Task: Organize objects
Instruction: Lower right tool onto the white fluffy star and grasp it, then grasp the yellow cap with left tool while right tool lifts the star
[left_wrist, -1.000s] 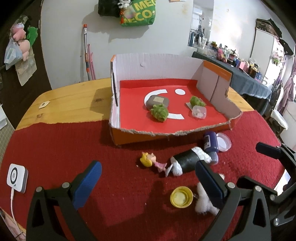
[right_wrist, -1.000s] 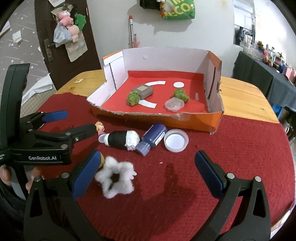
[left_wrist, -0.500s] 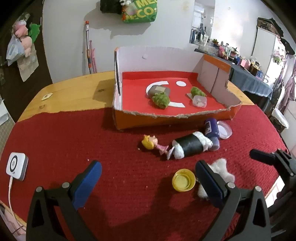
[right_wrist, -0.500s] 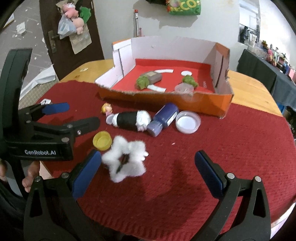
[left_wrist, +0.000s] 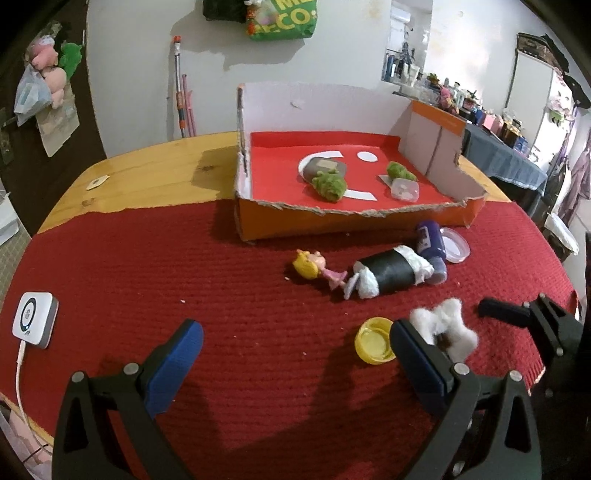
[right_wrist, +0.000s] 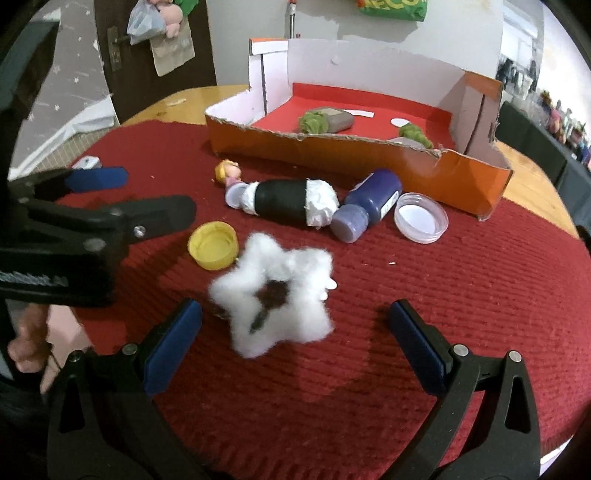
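Observation:
A fluffy white star lies on the red cloth between the spread fingers of my right gripper, which is open. Beyond it lie a yellow cap, a blonde doll, a black roll with white ends, a purple bottle and a clear lid. My left gripper is open over bare cloth, with the yellow cap and the star by its right finger. The orange cardboard box holds green clumps, a grey stone and a small clear container.
A white device with a cable lies at the cloth's left edge. The left gripper's body and a hand fill the left of the right wrist view. Bare wooden tabletop lies left of the box.
Both grippers have dropped lower and nearer the cloth. The right gripper has moved in on the white star, which now sits between its fingers. Both stay open.

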